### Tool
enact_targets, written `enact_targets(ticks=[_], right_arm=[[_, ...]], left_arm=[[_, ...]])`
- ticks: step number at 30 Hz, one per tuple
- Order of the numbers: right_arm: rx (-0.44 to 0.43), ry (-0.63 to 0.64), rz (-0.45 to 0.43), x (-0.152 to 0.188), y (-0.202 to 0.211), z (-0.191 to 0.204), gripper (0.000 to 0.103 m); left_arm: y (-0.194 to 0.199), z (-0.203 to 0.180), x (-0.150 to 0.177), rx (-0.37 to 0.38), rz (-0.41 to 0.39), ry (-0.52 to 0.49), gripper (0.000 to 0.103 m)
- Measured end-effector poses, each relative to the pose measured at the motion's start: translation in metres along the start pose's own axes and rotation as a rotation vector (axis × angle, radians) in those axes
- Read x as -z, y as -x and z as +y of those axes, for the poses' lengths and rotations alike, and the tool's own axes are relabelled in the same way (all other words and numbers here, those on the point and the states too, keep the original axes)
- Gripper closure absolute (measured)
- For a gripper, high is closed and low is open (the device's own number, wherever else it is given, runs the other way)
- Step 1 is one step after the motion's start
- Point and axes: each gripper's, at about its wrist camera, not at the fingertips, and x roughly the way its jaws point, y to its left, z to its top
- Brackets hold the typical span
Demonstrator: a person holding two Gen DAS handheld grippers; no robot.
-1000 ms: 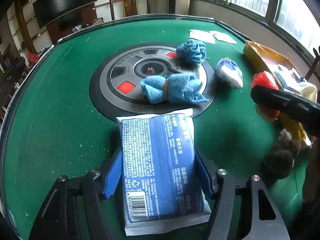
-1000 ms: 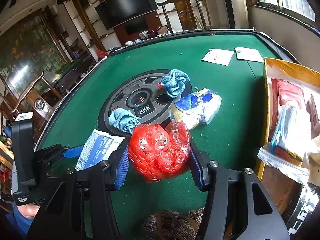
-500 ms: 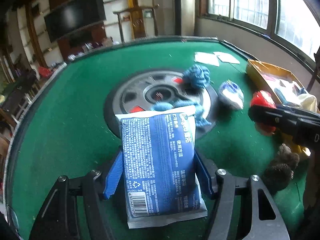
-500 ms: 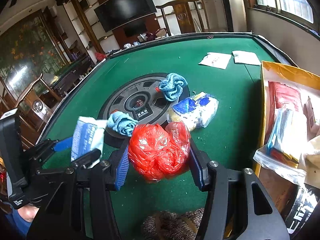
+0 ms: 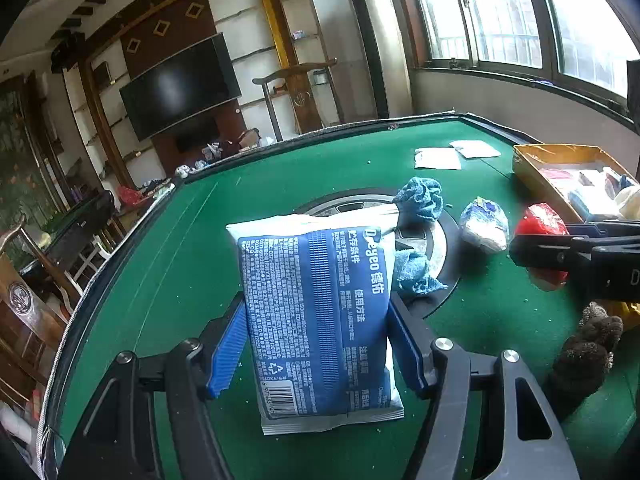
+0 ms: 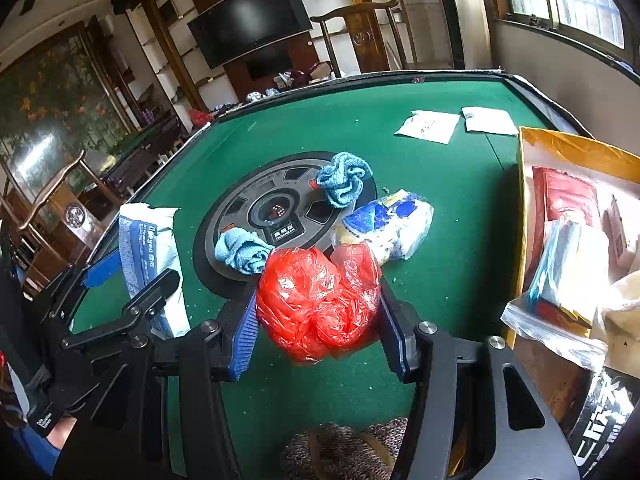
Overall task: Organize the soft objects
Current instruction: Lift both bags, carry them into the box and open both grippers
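A blue and white wipes pack [image 5: 316,320] stands lifted off the green table, with my left gripper [image 5: 318,344] shut on its two sides. In the right wrist view the same pack [image 6: 154,248] hangs at the left, above the felt. My right gripper [image 6: 320,324] is shut on a crumpled red plastic bag [image 6: 316,300], held just over the table near its front edge. Two blue cloths [image 6: 343,184] [image 6: 242,250] lie on the round black centre panel [image 6: 276,212]. Beside the panel rests a clear bag with blue and yellow contents [image 6: 388,224].
A yellow-rimmed box [image 6: 560,144] at the right holds several bagged items. Two white papers [image 6: 428,126] lie at the far side of the table. A brown knitted thing [image 6: 340,448] sits at the near edge. Chairs and a television stand beyond the table.
My left gripper has risen and tipped upward with the pack, so the pack now covers part of the centre panel and more of the room shows. The right gripper has stayed still.
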Motion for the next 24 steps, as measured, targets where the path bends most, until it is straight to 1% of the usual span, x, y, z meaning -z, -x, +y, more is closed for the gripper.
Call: enact_targets(ticks=[13, 17, 19, 21, 24], right_arm=[[0.011, -0.015, -0.022, -0.001, 0.005, -0.004, 0.05], [0.025, -0.021, -0.053, -0.005, 0.014, -0.008, 0.05], [0.04, -0.028, -0.082, -0.009, 0.023, -0.014, 0.05], [0.07, -0.044, -0.124, -0.015, 0.036, -0.024, 0.05], [0.119, -0.106, -0.19, -0.022, 0.06, -0.051, 0.05]], left_arm=[[0.005, -0.006, 0.0, -0.053, -0.05, -0.024, 0.037], [0.008, -0.009, -0.001, -0.057, -0.062, -0.021, 0.037], [0.012, -0.01, -0.003, -0.034, -0.062, -0.004, 0.037], [0.021, -0.015, -0.007, 0.012, -0.073, 0.008, 0.037], [0.038, -0.037, -0.018, 0.078, -0.117, -0.028, 0.037]])
